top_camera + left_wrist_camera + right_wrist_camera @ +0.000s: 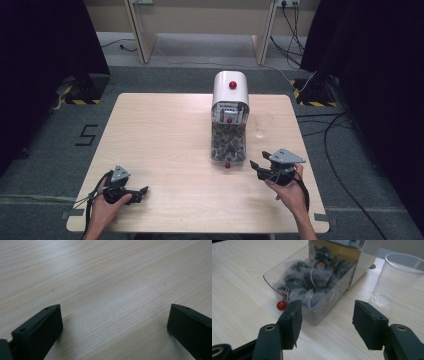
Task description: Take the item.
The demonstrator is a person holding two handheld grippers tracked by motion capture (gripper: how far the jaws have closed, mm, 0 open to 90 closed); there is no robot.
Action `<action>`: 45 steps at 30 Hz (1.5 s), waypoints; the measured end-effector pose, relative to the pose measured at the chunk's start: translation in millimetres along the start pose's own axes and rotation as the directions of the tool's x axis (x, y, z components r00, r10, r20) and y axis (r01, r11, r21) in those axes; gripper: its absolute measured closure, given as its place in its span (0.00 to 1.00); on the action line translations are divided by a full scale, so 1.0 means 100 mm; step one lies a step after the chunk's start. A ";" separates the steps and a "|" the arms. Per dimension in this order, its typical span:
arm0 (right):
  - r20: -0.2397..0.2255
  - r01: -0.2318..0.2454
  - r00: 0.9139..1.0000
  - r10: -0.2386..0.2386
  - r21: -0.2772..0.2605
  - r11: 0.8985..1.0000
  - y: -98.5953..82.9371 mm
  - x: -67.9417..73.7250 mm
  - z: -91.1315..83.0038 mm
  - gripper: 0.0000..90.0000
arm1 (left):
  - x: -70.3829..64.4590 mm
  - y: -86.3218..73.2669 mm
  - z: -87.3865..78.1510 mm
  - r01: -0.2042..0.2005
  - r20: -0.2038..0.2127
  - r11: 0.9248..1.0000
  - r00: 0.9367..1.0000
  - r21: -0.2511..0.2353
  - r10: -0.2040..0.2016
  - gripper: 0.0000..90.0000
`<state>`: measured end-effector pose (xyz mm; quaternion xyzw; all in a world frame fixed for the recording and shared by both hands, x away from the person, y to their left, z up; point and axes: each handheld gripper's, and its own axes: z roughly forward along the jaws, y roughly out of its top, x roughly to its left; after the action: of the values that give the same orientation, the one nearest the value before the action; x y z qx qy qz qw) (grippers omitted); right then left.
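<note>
A pale wooden desk [165, 140] carries everything here. Toward its far middle stands a white dispenser [230, 95] with a rounded top and a red knob, and from its front a clear drawer [229, 145] is pulled out toward the person, packed with dark tea bags [317, 277] in see-through pouches. A small red knob [281, 305] sits at the drawer's near end, low against the desk. Just to the right of the dispenser stands a clear plastic cup [395, 280], upright and hard to make out from the high view.

The right hand-held gripper [264, 164] hovers near the drawer's near right corner, apart from it, its jaws spread wide with nothing between them (the right gripper view looks straight across the drawer's corner and on to the cup). The left hand-held gripper [142, 192] lies low over the near left part of the desk, well apart from the dispenser; its jaws also stand wide apart, with bare wood between them in the left gripper view [115, 320].
</note>
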<state>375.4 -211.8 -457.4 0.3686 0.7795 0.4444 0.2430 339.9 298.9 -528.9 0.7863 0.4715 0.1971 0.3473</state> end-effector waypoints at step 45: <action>-0.051 0.043 0.998 -0.043 -0.002 0.999 0.38 0.05 0.72 0.58 | 0.00 0.00 0.00 0.000 0.000 1.000 1.000 0.000 0.000 0.00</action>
<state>436.6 -158.2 -459.2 0.3403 0.7930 0.4486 0.2327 339.9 298.9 -528.9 0.7863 0.4715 0.1972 0.3472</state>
